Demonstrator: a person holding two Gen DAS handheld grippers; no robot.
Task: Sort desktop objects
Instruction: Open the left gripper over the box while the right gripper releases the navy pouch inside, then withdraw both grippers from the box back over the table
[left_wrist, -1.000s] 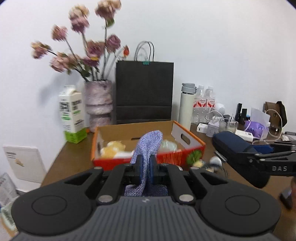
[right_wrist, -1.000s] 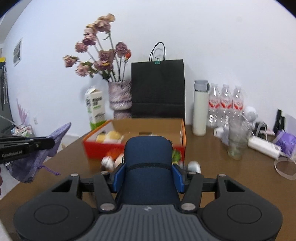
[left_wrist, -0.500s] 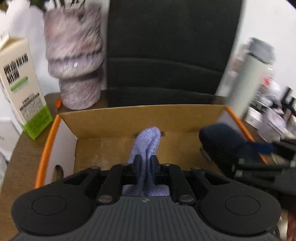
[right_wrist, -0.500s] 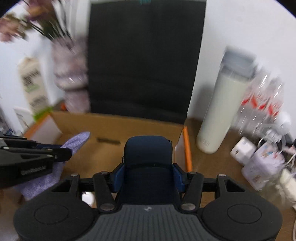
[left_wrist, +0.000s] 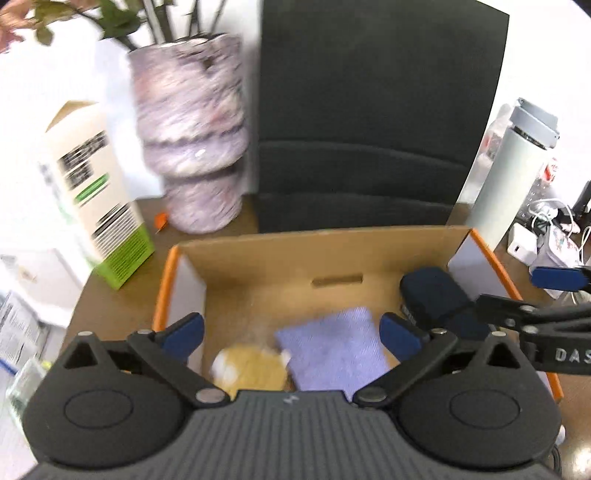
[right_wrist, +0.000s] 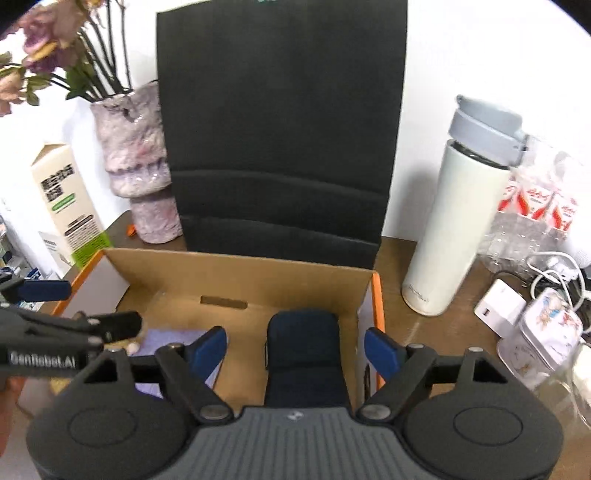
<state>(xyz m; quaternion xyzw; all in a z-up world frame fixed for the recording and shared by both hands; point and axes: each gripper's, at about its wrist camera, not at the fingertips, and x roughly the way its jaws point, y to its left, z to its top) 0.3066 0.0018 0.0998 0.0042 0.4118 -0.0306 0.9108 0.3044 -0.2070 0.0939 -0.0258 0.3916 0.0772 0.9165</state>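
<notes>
Both grippers hang over an orange-edged cardboard box (left_wrist: 258, 258) (right_wrist: 236, 280). My left gripper (left_wrist: 291, 330) has its jaws opening wide; the lilac cloth pouch (left_wrist: 332, 350) (right_wrist: 166, 338) lies loose below them on the box floor, beside a yellow soft thing (left_wrist: 251, 369). My right gripper (right_wrist: 295, 345) is also opening; the dark blue case (right_wrist: 304, 354) (left_wrist: 432, 295) sits between its blue pads without touching them, at the right end of the box.
Behind the box stand a black paper bag (right_wrist: 280, 129), a mottled pink vase (left_wrist: 192, 129) with flowers, and a milk carton (left_wrist: 96, 195). A white flask (right_wrist: 454, 229), water bottles (right_wrist: 535, 206), chargers and a tin (right_wrist: 546, 339) crowd the right side.
Both grippers came forward over the box and tipped down. The left let go of the lilac pouch, which dropped flat into the box. The right spread its jaws off the blue case.
</notes>
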